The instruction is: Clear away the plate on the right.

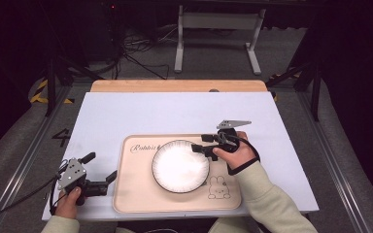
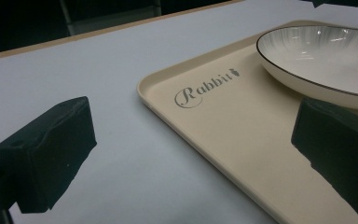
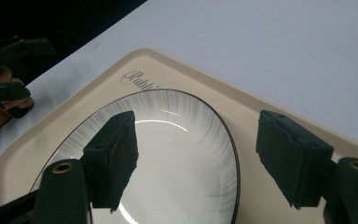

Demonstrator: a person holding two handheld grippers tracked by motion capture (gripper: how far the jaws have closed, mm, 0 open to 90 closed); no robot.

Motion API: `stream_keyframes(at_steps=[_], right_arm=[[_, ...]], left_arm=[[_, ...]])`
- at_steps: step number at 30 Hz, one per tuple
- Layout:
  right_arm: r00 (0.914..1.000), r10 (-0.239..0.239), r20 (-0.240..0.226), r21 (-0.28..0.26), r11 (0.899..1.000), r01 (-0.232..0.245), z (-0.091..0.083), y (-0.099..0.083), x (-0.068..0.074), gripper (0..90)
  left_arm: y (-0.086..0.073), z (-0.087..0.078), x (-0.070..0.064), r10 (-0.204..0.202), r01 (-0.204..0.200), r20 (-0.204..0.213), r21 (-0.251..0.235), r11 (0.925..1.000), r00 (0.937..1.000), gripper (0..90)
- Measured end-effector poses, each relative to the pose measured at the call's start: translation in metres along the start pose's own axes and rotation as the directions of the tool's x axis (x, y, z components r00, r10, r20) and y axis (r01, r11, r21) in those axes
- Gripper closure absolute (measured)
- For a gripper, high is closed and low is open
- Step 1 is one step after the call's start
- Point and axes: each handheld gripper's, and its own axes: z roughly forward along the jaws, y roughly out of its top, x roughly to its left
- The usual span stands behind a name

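1. Plate (image 1: 180, 166) sat on the tray (image 1: 136, 199), right of centre, just under the "Rabbit" lettering; tray lay on the white table (image 1: 141, 111).
2. Right gripper (image 1: 200, 149) hovered at the plate's right rim, jaws spread wide, one pad (image 3: 114, 156) over the plate's bowl, the other (image 3: 291, 154) outside over the tray; nothing clamped.
3. Left gripper (image 1: 99, 170) waited at the tray's left edge, jaws also apart, empty; tray corner between the pads in the left gripper view.
4. Judged best: lower until the rim sat between the pads; squeeze squarely on the rim; lift level, slowly, since glazed ware likely slips.
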Motion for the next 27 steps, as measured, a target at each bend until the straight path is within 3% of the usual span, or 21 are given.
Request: stream_keyframes(at_steps=[5, 9, 15, 20, 27], right_arm=[[0.9985, -0.050, -0.023, -0.014, 0.999, 0.050, -0.004, -0.001, 0.004, 25.3], [0.9920, -0.125, -0.017, -0.047, 0.991, 0.124, -0.008, -0.001, 0.007, 18.6], [0.9848, -0.172, -0.020, -0.072, 0.983, 0.171, -0.012, -0.002, 0.008, 15.5], [0.9843, -0.176, -0.015, -0.073, 0.982, 0.174, -0.016, -0.003, 0.006, 14.9], [0.9752, -0.221, 0.014, -0.081, 0.972, 0.221, -0.036, -0.005, 0.000, 14.5]], left_arm=[[0.000, -0.001, 0.001, 0.000, 0.000, 0.011, -0.007, 1.0000, 0.9999, 0.2], [0.000, -0.001, 0.001, 0.000, 0.000, 0.015, -0.007, 1.0000, 0.9999, 0.2], [0.000, -0.001, 0.001, 0.000, 0.000, 0.016, -0.003, 1.0000, 0.9999, 0.2], [0.000, -0.001, 0.001, -0.002, 0.003, 0.014, -0.007, 1.0000, 0.9999, 0.2], [0.000, -0.001, 0.001, -0.004, 0.004, 0.012, -0.006, 1.0000, 0.9999, 0.2]])
